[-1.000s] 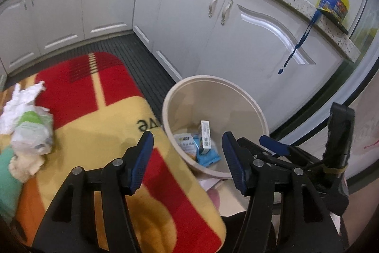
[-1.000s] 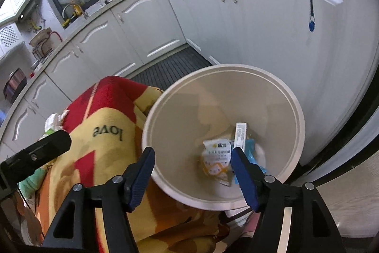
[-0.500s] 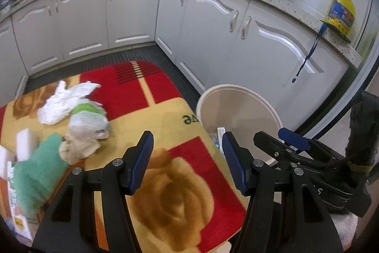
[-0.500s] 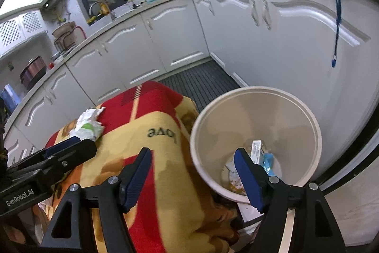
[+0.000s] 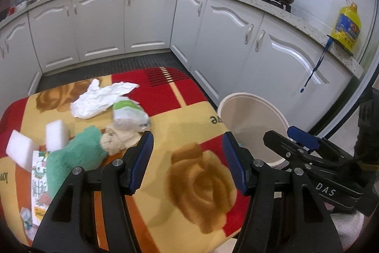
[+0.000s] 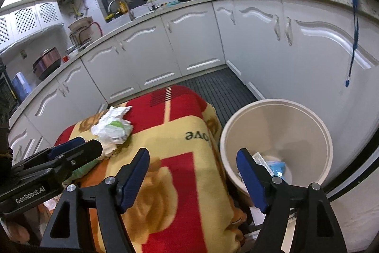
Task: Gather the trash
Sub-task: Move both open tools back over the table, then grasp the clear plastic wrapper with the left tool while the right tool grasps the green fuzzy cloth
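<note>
Now both tongs hang empty, left tongs [image 5: 187, 160] apart, right tongs [image 6: 193, 178] opening, over the tabletop [image 5: 194, 181], trash heaped far-left around the crumpled tissue [image 5: 101, 98], bin [image 6: 276, 141] beside, so a careless grab could snag the green cloth [image 5: 75, 155].

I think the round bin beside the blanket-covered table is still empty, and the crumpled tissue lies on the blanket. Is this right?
Not quite. The bin is not empty: the right wrist view shows a few pieces of packaging at its bottom, one of them blue. The rest holds: the bin stands beside the table, and the crumpled tissue lies on the blanket.
</note>
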A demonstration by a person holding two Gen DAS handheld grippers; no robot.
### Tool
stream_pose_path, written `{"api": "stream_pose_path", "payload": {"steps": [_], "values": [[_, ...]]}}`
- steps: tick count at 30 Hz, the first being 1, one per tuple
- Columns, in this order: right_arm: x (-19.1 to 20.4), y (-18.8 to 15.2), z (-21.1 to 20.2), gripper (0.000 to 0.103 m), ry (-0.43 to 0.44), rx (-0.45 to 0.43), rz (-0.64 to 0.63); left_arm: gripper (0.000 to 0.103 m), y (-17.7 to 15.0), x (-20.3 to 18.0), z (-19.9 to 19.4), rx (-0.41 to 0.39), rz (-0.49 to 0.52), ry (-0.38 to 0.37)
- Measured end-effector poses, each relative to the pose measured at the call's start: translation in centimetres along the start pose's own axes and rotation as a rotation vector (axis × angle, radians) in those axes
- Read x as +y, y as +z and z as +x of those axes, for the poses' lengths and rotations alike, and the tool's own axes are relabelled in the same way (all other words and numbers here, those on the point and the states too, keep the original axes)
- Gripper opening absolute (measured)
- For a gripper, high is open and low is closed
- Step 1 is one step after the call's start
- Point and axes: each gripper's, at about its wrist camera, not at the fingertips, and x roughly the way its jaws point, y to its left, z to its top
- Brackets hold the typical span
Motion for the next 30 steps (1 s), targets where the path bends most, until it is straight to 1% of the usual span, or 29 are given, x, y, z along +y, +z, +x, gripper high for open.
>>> {"api": "stream_pose_path", "payload": {"steps": [7,16,24,30], "values": [[2.0,-0.2,-0.2,0.074,0.024,-0.001,-0.032,0.059,-0.5,1.8,-1.5,-0.014,-0.022,0.024],[4.6,-0.6,0.3,0.075,0.066,0.020,-0.070,0.059,-1.4,4.4,-3.1,-0.012,-0.059,0.040],[6.9,-0.9,0.7,0.075,0.110,0.035,-0.110,0.059,-2.7,8.3,-5.0,0.007,-0.113,0.063],[8.6,-1.5,1.7,0.076,0.135,0.068,-0.137,0.059,-4.2,12.4,-6.7,0.045,-0.157,0.093]]}}
